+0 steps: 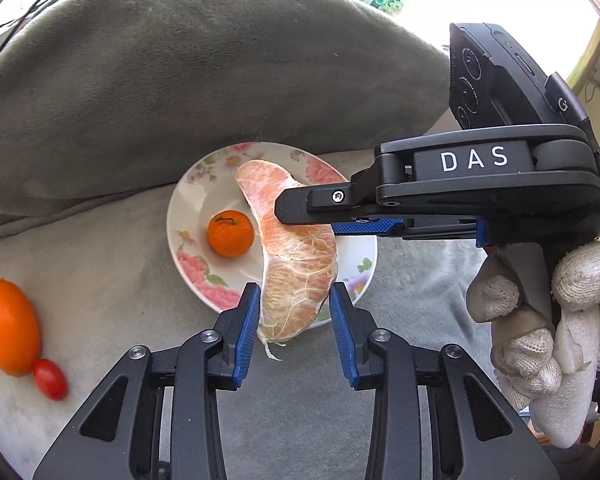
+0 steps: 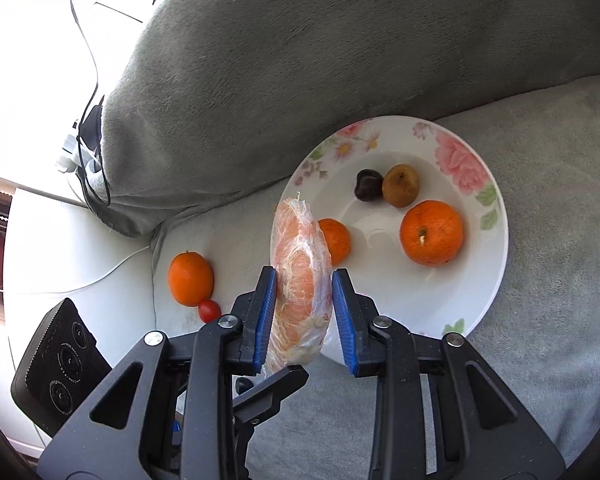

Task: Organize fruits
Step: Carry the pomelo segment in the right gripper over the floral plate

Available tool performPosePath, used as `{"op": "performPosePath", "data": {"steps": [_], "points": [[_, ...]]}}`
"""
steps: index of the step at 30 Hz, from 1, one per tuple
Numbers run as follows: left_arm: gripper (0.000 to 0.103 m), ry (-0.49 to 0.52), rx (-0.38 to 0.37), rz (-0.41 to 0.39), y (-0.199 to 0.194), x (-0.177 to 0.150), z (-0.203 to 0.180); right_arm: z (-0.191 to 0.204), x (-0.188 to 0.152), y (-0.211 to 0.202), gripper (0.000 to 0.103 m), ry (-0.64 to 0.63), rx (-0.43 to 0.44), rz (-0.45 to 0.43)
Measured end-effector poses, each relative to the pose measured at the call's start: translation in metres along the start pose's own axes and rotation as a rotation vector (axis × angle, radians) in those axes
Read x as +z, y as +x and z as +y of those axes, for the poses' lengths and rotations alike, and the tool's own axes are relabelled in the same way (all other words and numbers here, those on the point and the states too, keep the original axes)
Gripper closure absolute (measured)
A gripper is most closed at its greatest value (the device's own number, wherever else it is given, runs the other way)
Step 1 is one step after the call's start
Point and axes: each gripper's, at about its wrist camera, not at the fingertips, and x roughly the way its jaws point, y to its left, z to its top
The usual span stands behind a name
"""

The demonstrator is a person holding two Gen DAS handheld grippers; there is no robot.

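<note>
Carrying a peeled pomelo segment point(image 1: 296, 256) above the floral plate point(image 1: 188, 200), both grippers are pinching it: the left gripper point(image 1: 294, 308) at one end, the right gripper point(image 2: 304, 292) at the other. Already lying on the plate are a large mandarin point(image 2: 432, 232), a small mandarin point(image 2: 336, 240), a brownish fruit point(image 2: 400, 185) and a dark one point(image 2: 368, 186). An orange kumquat-like fruit point(image 2: 191, 278) and a cherry tomato point(image 2: 209, 310) are waiting on the grey blanket point(image 2: 540, 320), touching each other, so roughly three items seem left.

Two wrist cameras look steeply down, close in, from opposite sides; both share the floral plate point(image 1: 188, 216) point(image 2: 496, 248) and pomelo segment point(image 1: 296, 264) point(image 2: 300, 280).
</note>
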Motion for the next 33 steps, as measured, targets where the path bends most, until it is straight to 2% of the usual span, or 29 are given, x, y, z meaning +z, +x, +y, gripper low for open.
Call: {"op": "performPosePath", "data": {"steps": [6,19,23,33], "points": [[0.069,0.021,-0.009,0.016,0.012,0.018,-0.001,-0.018,0.009,-0.005,0.073,0.035,-0.013,-0.018],[0.069,0.05,0.007,0.033,0.019,0.027,0.004,-0.034,0.021,-0.006,0.073,0.06,-0.034,-0.028],[0.069,0.065,0.016,0.036,0.036,0.033,-0.024,-0.038,0.025,-0.007,0.073,0.062,-0.041,-0.028],[0.069,0.057,0.034,0.038,0.039,0.033,-0.037,-0.034,0.024,-0.004,0.073,0.07,-0.072,-0.032]]}}
